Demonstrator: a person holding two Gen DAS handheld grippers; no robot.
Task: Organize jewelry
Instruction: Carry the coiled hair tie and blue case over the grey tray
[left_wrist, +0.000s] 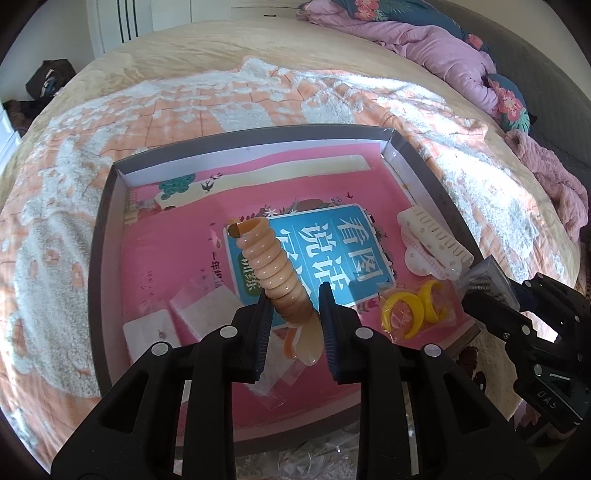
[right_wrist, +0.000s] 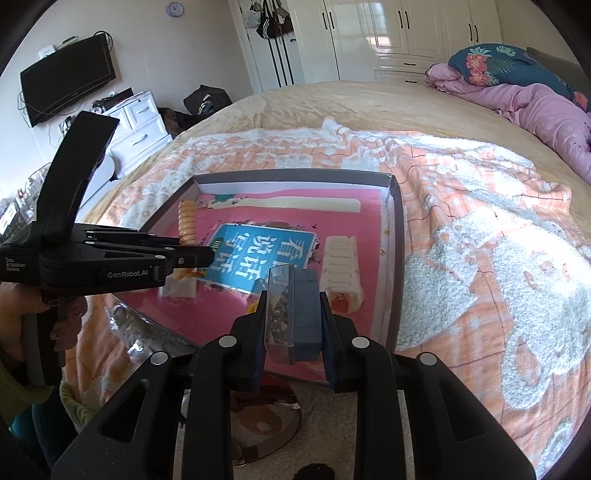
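Observation:
My left gripper (left_wrist: 293, 295) is shut on an orange-beige spiral hair coil (left_wrist: 275, 267) and holds it upright above the open grey box (left_wrist: 96, 254); the coil also shows in the right wrist view (right_wrist: 187, 225). My right gripper (right_wrist: 293, 299) is shut on a small clear-lidded blue jewelry case (right_wrist: 299, 314) over the box's near right corner; the case also shows in the left wrist view (left_wrist: 484, 278). In the box lie a cream hair claw clip (left_wrist: 434, 236), yellow rings in a bag (left_wrist: 410, 310), small clear bags (left_wrist: 207, 302) and a pink and blue book (left_wrist: 317, 251).
The box sits on a peach and white blanket (right_wrist: 480, 206) on a bed. A pink duvet (right_wrist: 535, 107) lies at the far right. Plastic bags (left_wrist: 303, 465) lie in front of the box. A TV (right_wrist: 68, 79) and drawers stand to the left.

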